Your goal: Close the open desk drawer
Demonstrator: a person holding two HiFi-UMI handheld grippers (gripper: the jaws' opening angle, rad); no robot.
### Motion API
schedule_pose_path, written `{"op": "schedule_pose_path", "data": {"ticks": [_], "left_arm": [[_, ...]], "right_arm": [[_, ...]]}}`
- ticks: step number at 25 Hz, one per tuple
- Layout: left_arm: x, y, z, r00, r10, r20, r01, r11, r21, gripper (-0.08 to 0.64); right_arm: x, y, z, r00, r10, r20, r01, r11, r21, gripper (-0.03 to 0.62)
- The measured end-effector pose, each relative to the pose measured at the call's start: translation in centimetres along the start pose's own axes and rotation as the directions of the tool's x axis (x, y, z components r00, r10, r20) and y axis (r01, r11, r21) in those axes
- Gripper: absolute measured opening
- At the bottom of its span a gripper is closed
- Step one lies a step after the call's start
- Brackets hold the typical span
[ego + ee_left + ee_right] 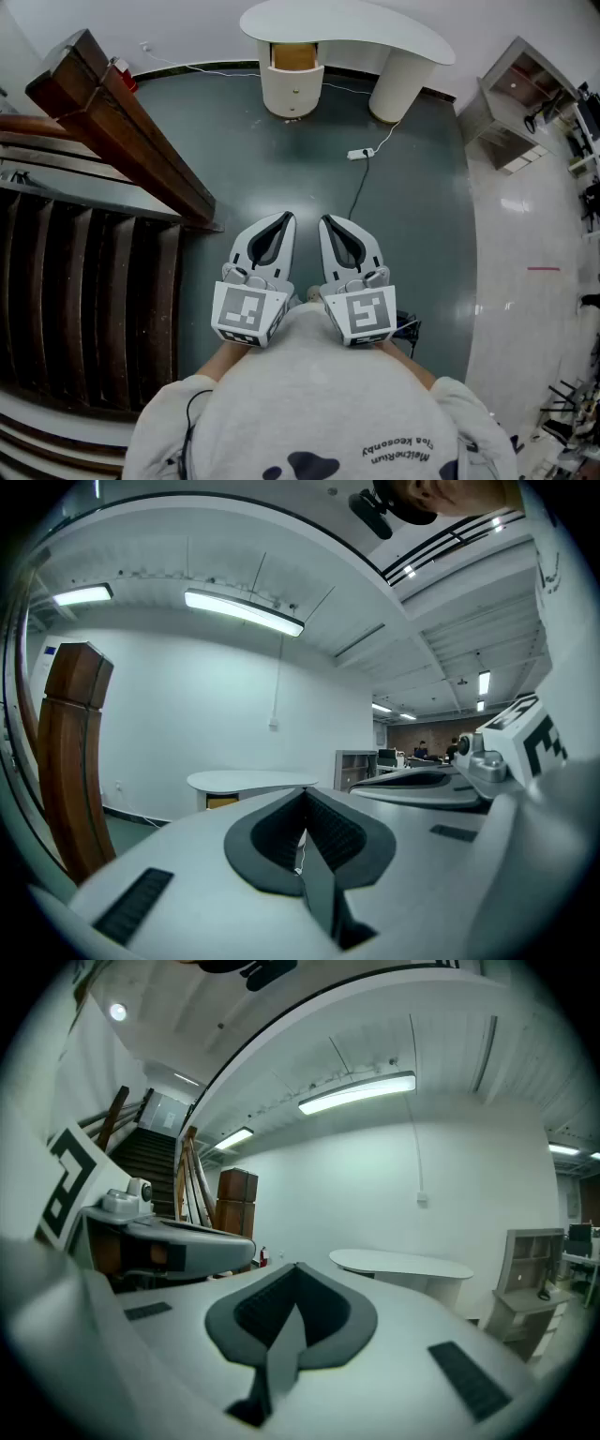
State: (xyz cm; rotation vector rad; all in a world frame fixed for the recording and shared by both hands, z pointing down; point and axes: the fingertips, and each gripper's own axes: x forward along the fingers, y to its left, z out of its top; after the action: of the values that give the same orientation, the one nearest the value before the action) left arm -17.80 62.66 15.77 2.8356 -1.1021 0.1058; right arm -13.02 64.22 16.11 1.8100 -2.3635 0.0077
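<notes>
1. The person stands on a dark green floor (281, 169) with both tools tucked in close to the body, side by side and aimed at 12 o'clock.
2. The left hand-held gripper (284, 220) is narrow: its jaws are pressed together with the tips meeting, and they grip nothing. The right hand-held gripper (327, 223) is the same, fully closed and empty.
3. The drawer (294, 56) is way off at 12 o'clock, well apart from both grippers. It sits pulled out of the left pedestal (291, 89) of a white kidney-shaped worktop (356, 28), and its orange-brown inside shows.
4. The worktop stands right up against a white wall (187, 714).
5. Between the person and the worktop, around 1 o'clock, a white power strip (361, 153) lies on the floor. A dark cable (356, 197) runs from it back toward the grippers.
6. At 9 o'clock there's a dark wooden staircase (84, 281). A chunky brown banister (122, 131) slants from 10 o'clock in toward the middle.
7. At 2 o'clock a pale shelf unit (516, 103) stands on a glossy light floor strip (525, 281) that runs down the 3 o'clock side.
8. In the gripper views a long tube light (244, 611) glows on the ceiling.
</notes>
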Motion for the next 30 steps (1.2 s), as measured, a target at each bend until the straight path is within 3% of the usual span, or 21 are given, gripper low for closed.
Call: {"op": "schedule_pose_path", "data": {"ticks": [10, 20, 25, 30], "left_arm": [[-0.4, 0.9, 0.0, 1.0, -0.01, -0.003, 0.01, 1.0, -0.007, 0.009], [0.3, 2.3, -1.2, 1.0, -0.002, -0.023, 0.001, 0.999, -0.047, 0.009], [2.7, 3.4, -1.4, 0.999, 0.012, -0.03, -0.014, 0.998, -0.056, 0.009], [6.9, 4.7, -1.2, 0.999, 0.033, -0.042, -0.035, 0.998, -0.056, 0.009]], "right_arm": [[0.9, 0.7, -0.2, 1.0, -0.002, -0.002, 0.002, 1.0, -0.03, 0.017], [2.1, -0.2, -0.9, 0.999, -0.033, -0.036, 0.034, 0.999, 0.021, 0.017], [4.1, -2.2, -1.2, 0.999, -0.041, -0.033, 0.042, 0.999, 0.032, 0.017], [7.6, -4.7, -1.4, 0.999, 0.021, -0.029, -0.02, 0.999, 0.04, 0.017]]}}
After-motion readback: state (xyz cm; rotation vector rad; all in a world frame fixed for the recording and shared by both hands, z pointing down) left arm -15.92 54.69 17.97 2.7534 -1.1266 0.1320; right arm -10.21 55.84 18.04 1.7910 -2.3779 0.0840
